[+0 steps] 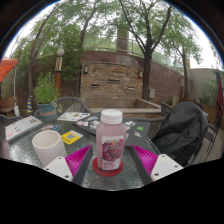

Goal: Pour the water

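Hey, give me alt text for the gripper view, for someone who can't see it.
A clear bottle with a white cap and pink label stands on a glass patio table between the gripper's open fingers, with a gap on each side. A white cup sits to its left; beyond are chairs, a brick wall and trees.

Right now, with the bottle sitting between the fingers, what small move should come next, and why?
Probably close the gripper on the bottle. It stands upright on the glass table between the pink pads, a gap showing at each side, so nothing holds it yet. The white cup waits to its left, beside the fingers. The white cap looks on.
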Action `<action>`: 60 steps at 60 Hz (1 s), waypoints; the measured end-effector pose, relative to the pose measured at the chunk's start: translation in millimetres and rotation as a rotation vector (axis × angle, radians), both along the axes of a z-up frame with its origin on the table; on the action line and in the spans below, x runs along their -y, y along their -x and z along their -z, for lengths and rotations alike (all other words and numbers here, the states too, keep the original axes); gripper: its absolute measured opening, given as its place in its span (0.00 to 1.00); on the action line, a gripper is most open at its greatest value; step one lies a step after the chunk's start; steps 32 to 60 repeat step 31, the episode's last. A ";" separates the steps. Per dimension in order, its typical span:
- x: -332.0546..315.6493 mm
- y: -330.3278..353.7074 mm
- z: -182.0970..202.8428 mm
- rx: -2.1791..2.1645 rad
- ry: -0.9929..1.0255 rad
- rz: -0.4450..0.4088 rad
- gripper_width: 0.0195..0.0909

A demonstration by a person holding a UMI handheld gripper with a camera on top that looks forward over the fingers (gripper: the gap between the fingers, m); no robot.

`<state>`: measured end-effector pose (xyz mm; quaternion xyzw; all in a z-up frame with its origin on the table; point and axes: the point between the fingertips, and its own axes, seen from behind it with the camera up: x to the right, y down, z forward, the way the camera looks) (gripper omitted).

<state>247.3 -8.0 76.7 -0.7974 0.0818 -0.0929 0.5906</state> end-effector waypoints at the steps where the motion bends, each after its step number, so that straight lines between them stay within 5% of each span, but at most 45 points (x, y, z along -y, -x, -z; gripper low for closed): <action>1: 5.6 -1.7 -3.2 0.006 0.005 -0.002 0.92; 31: 276.5 99.4 -76.7 -0.052 -0.061 0.010 0.90; 60: 276.5 99.4 -76.7 -0.052 -0.061 0.010 0.90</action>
